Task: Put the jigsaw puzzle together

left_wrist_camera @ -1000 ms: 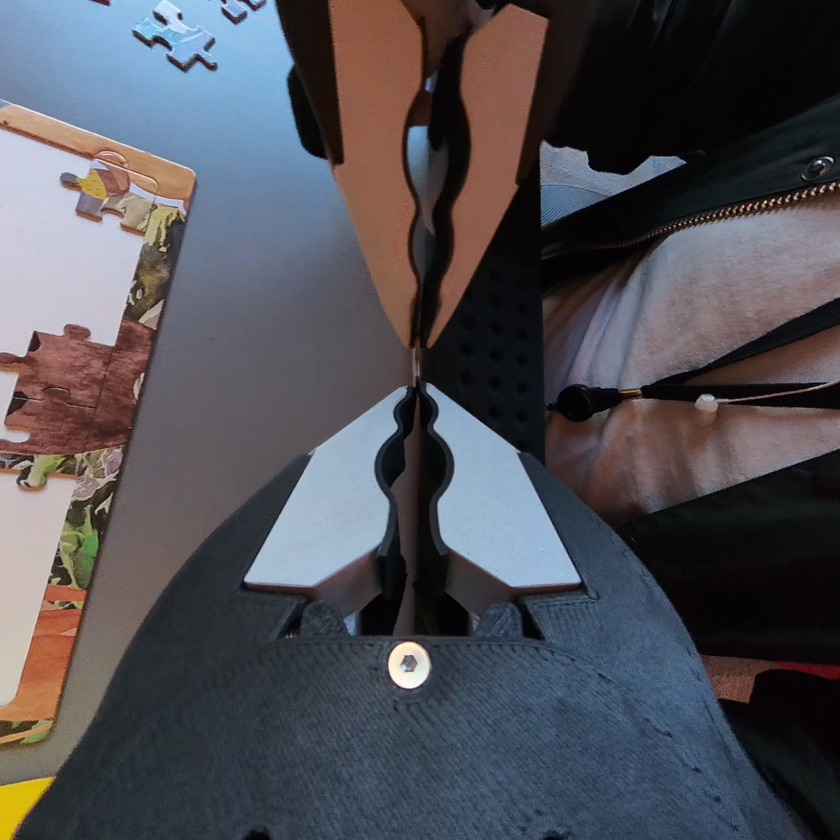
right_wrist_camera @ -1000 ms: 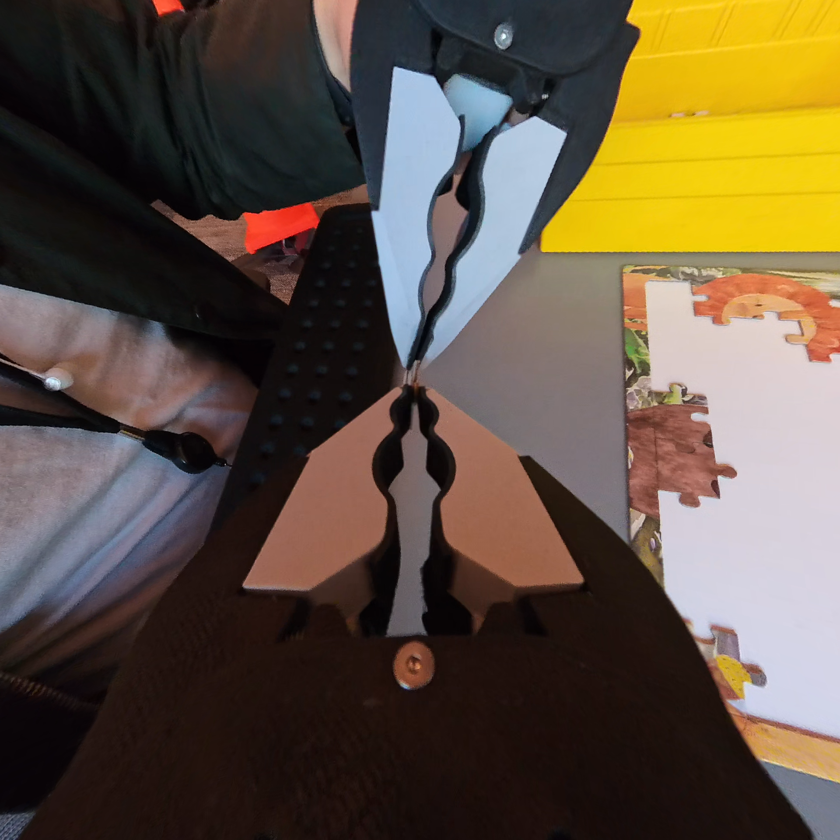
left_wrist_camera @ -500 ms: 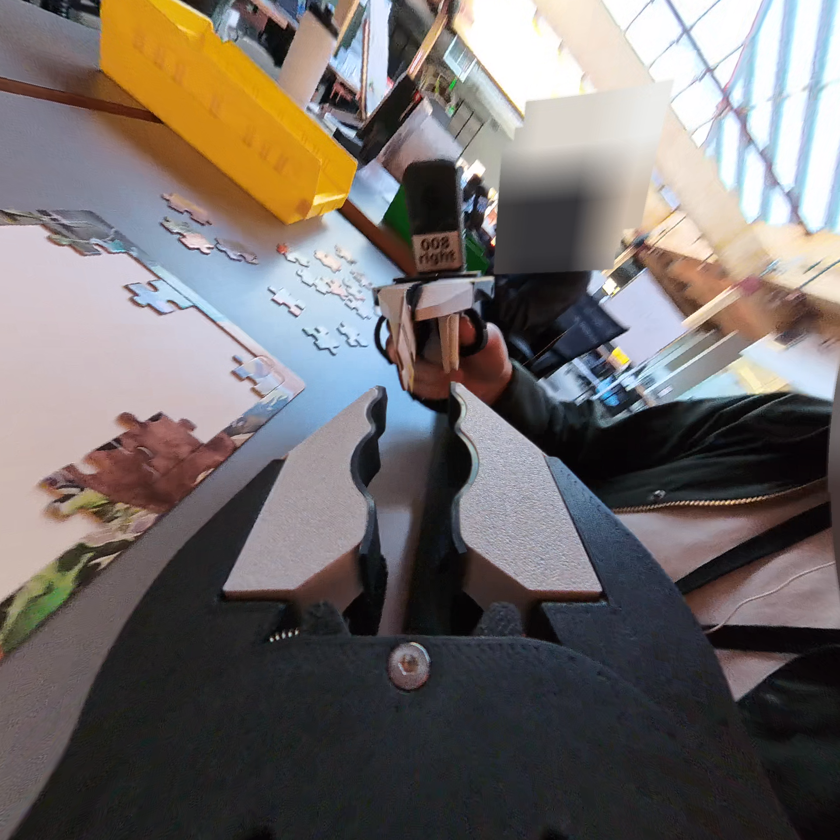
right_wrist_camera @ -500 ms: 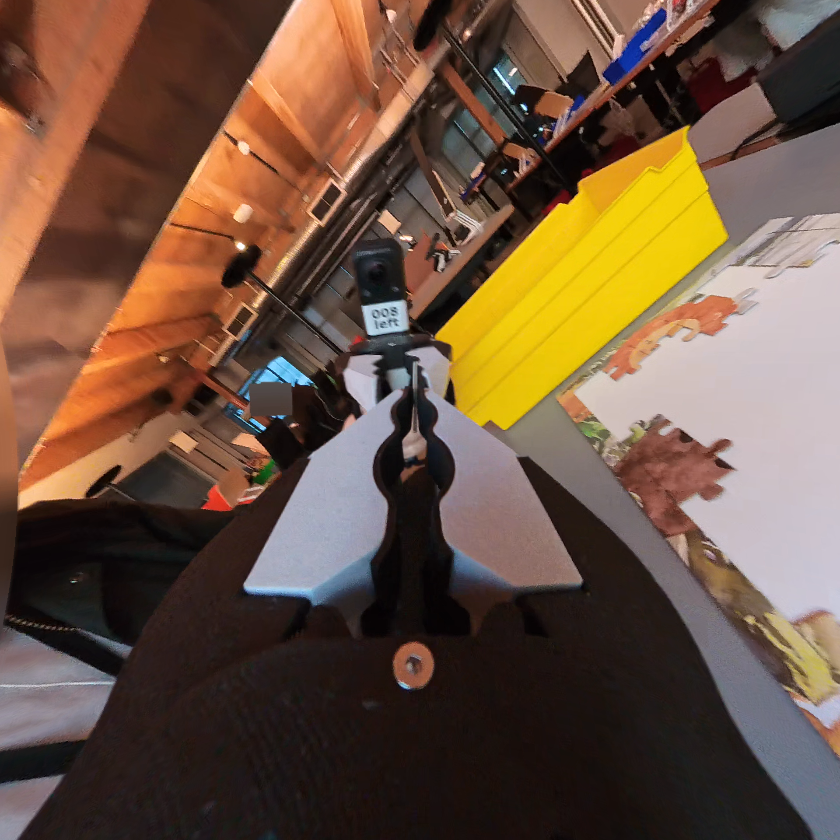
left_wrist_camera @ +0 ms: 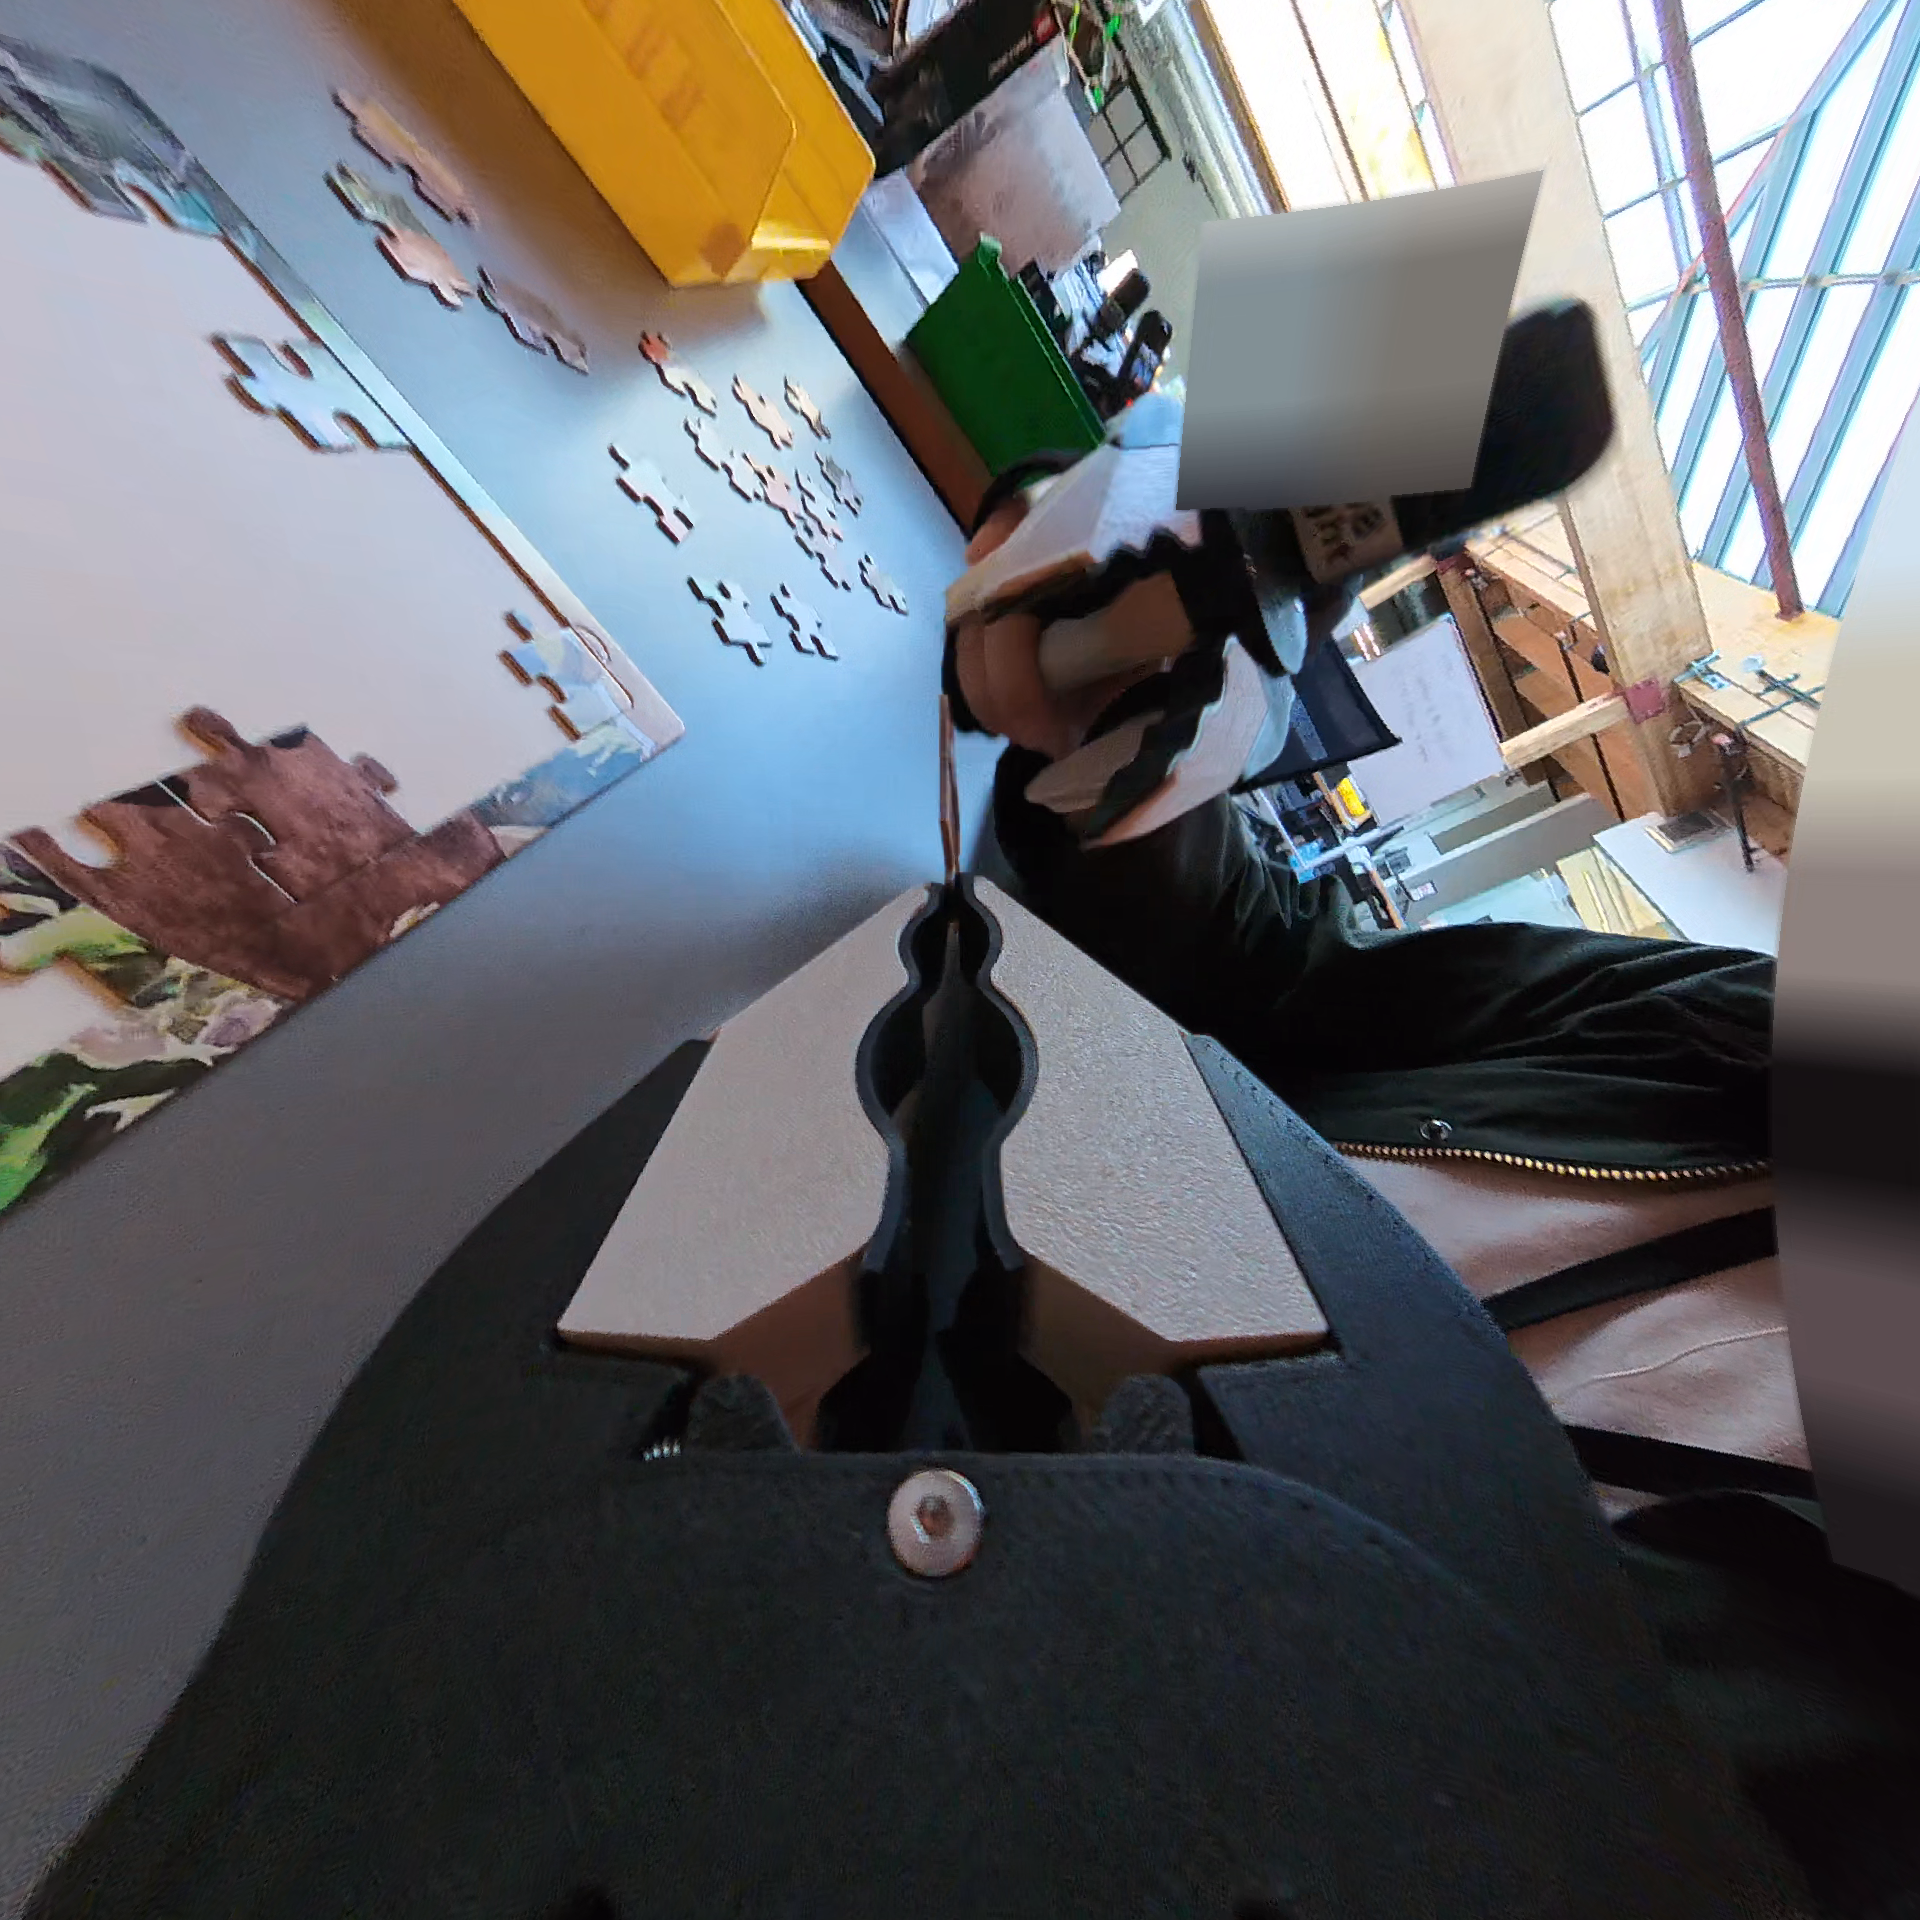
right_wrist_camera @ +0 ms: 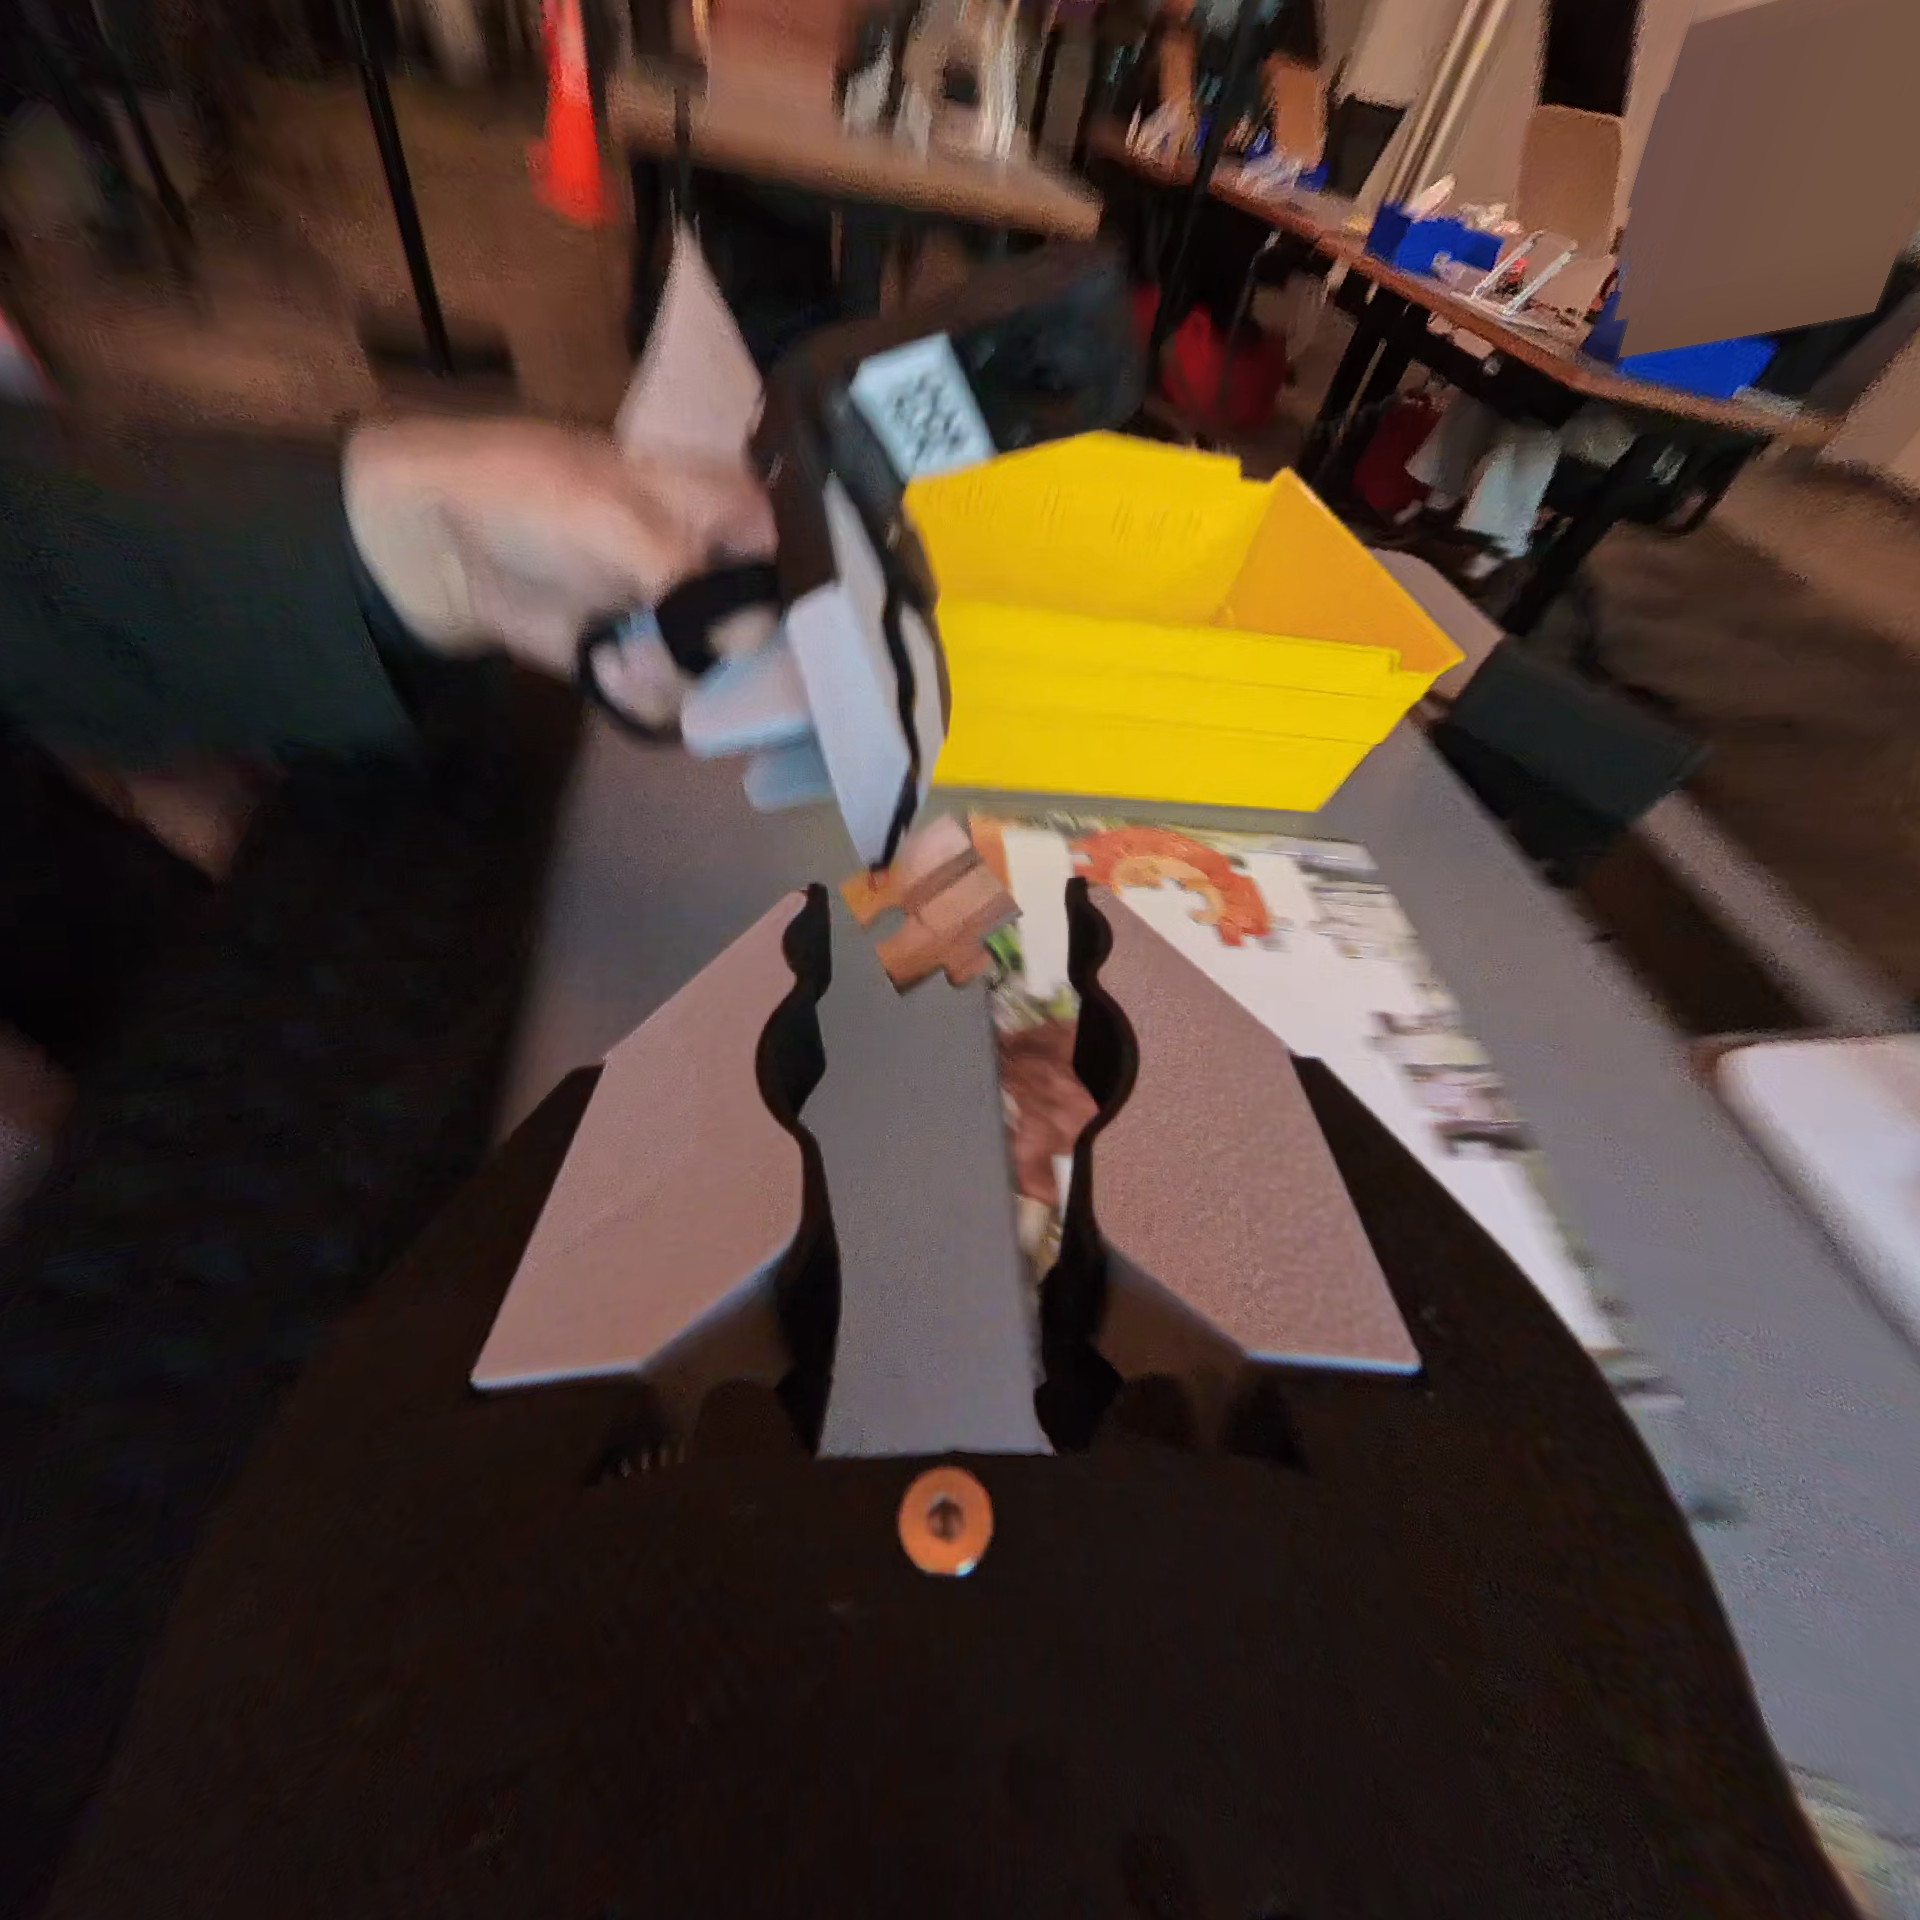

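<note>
My left gripper [left_wrist_camera: 951, 888] is shut on a thin puzzle piece [left_wrist_camera: 948, 790], seen edge-on and standing up from the fingertips. In the right wrist view the same left gripper [right_wrist_camera: 883, 857] holds the brown and orange piece [right_wrist_camera: 935, 920] by one corner, above the table. My right gripper [right_wrist_camera: 948, 899] is open; the piece hangs just beyond its fingertips and they do not touch it. It also shows in the left wrist view [left_wrist_camera: 1013, 707], open, in a person's hand. The puzzle board [left_wrist_camera: 208, 540] lies on the grey table, white inside with a partly filled picture edge.
Several loose puzzle pieces [left_wrist_camera: 769, 468] lie on the table beyond the board. A yellow bin [left_wrist_camera: 675, 135] stands at the far side, also in the right wrist view [right_wrist_camera: 1143, 623]. The board [right_wrist_camera: 1351, 997] lies right of my right gripper. A person's dark jacket [left_wrist_camera: 1455, 1039] is close on the right. The grippers are tip to tip, or close to it.
A second ago both grippers met tip to tip, shut. Half a second ago the left was open and the right shut. Now the left is shut on the piece and the right has opened.
</note>
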`<state>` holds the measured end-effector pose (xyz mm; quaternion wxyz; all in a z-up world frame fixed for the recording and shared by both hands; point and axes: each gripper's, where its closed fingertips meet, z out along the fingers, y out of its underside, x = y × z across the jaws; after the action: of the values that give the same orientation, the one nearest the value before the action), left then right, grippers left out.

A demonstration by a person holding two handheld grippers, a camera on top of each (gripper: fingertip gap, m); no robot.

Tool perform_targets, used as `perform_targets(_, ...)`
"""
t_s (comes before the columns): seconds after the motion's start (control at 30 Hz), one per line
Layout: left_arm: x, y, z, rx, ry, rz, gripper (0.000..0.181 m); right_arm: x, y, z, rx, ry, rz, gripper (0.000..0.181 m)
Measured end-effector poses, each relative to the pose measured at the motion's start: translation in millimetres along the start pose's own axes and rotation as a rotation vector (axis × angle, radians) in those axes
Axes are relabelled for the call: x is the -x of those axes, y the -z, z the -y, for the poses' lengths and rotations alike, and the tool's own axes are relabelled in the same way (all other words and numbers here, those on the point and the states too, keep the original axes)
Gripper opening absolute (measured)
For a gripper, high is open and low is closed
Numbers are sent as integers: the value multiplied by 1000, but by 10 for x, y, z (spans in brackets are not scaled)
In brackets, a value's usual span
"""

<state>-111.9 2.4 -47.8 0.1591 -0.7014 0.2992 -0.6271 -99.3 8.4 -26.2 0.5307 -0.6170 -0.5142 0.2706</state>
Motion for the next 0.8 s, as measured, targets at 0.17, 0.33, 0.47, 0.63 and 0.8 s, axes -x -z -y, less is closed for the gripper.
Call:
perform_targets(0.17,-33,-45,-144,90,38,-13,0,164,-125,-255,286,435,1,45)
perform_targets(0.33,-31,-64,-223,121,54,-19,0,234,-146,-307,302,424,25,32)
perform_targets(0.47,-5,-66,-232,123,61,-10,0,239,-134,-306,279,384,20,33)
perform_targets(0.63,-14,-65,-218,120,57,-15,0,236,-120,-295,269,359,26,31)
perform_targets(0.8,180,55,5,-24,65,82,20,-87,-130,-294,271,299,-74,31)
